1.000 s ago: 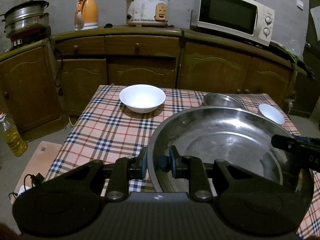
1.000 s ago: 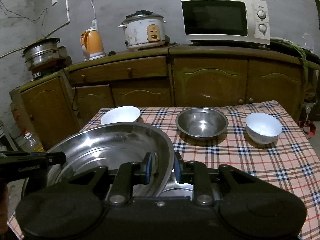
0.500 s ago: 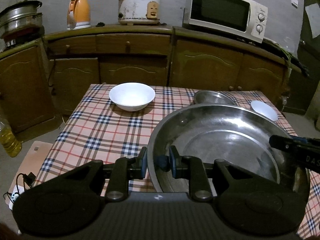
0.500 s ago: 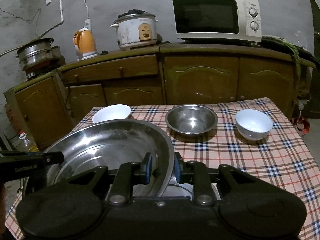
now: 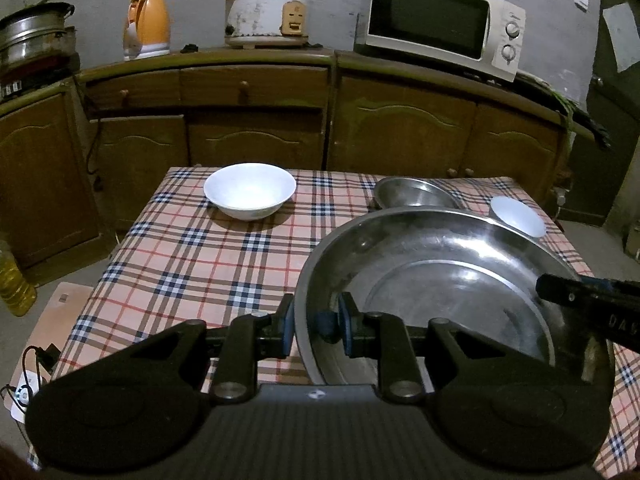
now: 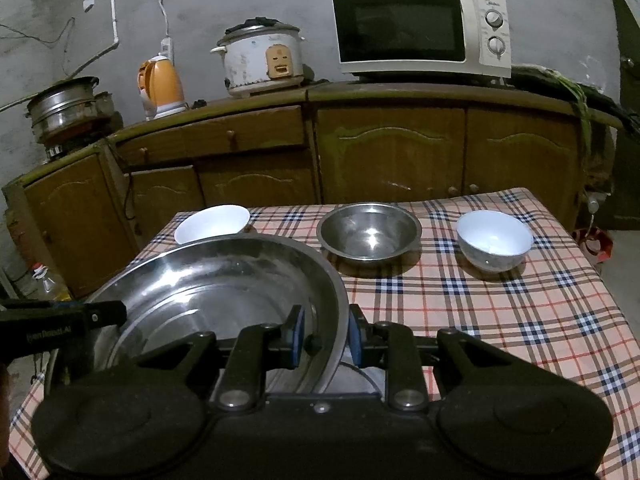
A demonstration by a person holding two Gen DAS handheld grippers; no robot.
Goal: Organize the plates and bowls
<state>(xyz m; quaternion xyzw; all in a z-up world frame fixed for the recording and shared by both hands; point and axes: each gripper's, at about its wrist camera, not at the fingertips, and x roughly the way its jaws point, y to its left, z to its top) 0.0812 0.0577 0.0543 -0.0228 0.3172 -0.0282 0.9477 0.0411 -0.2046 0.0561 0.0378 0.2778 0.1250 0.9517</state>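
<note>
I have the big steel basin between both claws. My left claw is clamped on its rim on the left side, one pad outside the wall and one inside; my right claw is clamped on the opposite rim the same way. The basin sits just ahead of each claw, low over the near end of the worktop; I cannot tell whether its base rests on the checked cloth or hangs clear.

I judge it stiff, thin-walled and light for its width, but slick: polished metal under small pads can slide or pivot. Two opposed rim grips suit it, and I would keep both hands level so it does not tip.

Beyond my right claw stand a smaller steel bowl straight ahead and a white bowl to its right, well apart from each other. A wider white bowl sits ahead-left of my left claw. Those two look ceramic, so chippable; the steel ones would nest.

The cloth could drag or bunch under a sliding base. The room is dim, with wooden cabinets past the worktop, carrying a microwave, rice cooker and orange kettle.
</note>
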